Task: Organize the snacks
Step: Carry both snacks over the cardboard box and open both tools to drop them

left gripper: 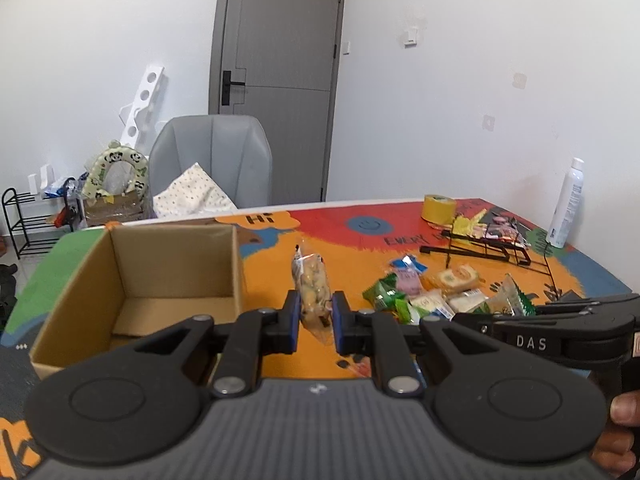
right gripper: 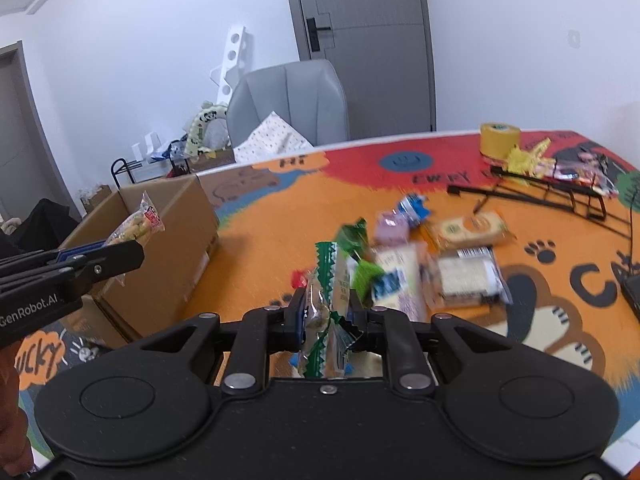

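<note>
My left gripper point(left gripper: 315, 306) is shut on a clear pack of small biscuits point(left gripper: 313, 285), held above the table just right of an open cardboard box point(left gripper: 176, 264). The same pack point(right gripper: 141, 222) shows in the right wrist view, in front of the box point(right gripper: 176, 216). My right gripper point(right gripper: 326, 312) is shut on a green-and-clear snack packet point(right gripper: 330, 280), lifted over the table. A heap of mixed snack packets point(right gripper: 424, 264) lies beyond it on the colourful tablecloth, also seen as the heap point(left gripper: 436, 294) in the left wrist view.
A black wire rack point(left gripper: 484, 250) lies on its side at the back right, next to a yellow tape roll point(left gripper: 439, 210) and a white spray bottle point(left gripper: 566, 204). A grey chair point(left gripper: 212, 160) stands behind the table. A person's hand point(left gripper: 622, 428) holds the right gripper.
</note>
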Action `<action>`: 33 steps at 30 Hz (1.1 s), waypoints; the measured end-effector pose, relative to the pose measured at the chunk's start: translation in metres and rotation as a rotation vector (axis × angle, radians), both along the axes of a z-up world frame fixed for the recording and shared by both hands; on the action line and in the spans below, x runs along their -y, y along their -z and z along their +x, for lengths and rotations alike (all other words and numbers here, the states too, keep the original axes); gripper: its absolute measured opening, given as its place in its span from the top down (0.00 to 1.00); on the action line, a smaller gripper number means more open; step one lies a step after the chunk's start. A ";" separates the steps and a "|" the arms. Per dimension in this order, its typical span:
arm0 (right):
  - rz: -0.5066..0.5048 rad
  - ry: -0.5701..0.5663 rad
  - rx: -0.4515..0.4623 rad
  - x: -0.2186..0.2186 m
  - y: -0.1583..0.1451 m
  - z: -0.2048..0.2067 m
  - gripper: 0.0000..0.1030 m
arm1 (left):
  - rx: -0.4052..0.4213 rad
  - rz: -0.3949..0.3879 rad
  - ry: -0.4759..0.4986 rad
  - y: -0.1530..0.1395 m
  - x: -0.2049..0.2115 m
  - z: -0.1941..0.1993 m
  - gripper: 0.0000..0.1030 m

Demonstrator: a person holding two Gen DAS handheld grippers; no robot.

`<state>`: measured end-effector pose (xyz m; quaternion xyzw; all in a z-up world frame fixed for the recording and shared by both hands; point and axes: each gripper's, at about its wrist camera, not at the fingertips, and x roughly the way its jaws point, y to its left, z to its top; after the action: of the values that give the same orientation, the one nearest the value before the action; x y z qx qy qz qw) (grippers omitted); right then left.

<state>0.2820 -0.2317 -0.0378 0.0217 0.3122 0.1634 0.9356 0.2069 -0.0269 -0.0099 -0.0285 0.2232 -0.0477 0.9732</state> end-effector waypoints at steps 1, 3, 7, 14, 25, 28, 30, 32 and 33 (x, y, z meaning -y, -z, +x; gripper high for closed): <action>0.003 -0.004 0.004 -0.003 -0.002 0.001 0.83 | 0.003 0.000 -0.005 -0.002 -0.003 0.000 0.85; 0.006 -0.013 0.014 -0.008 -0.007 0.003 0.83 | 0.009 0.002 -0.017 -0.007 -0.009 0.001 0.85; 0.013 -0.034 0.037 -0.021 -0.016 0.007 0.83 | 0.020 0.006 -0.045 -0.015 -0.022 0.000 0.85; 0.029 -0.075 0.059 -0.043 -0.026 0.014 0.83 | 0.036 0.024 -0.095 -0.027 -0.046 -0.001 0.85; 0.042 -0.127 0.071 -0.070 -0.035 0.018 0.83 | -0.029 0.017 -0.153 -0.027 -0.087 0.002 0.85; 0.050 -0.146 0.072 -0.079 -0.039 0.019 0.83 | -0.052 0.021 -0.178 -0.024 -0.097 0.010 0.85; 0.060 -0.161 0.073 -0.086 -0.043 0.021 0.83 | -0.077 0.006 -0.183 -0.022 -0.106 0.017 0.85; 0.059 -0.171 0.082 -0.093 -0.048 0.024 0.83 | -0.103 0.010 -0.192 -0.021 -0.113 0.023 0.85; 0.057 -0.177 0.087 -0.097 -0.050 0.024 0.83 | -0.118 0.011 -0.195 -0.020 -0.117 0.027 0.85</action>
<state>0.3059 -0.1351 0.0123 0.0138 0.2673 0.2552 0.9291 0.2335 0.0905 0.0102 -0.0474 0.2766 0.0503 0.9585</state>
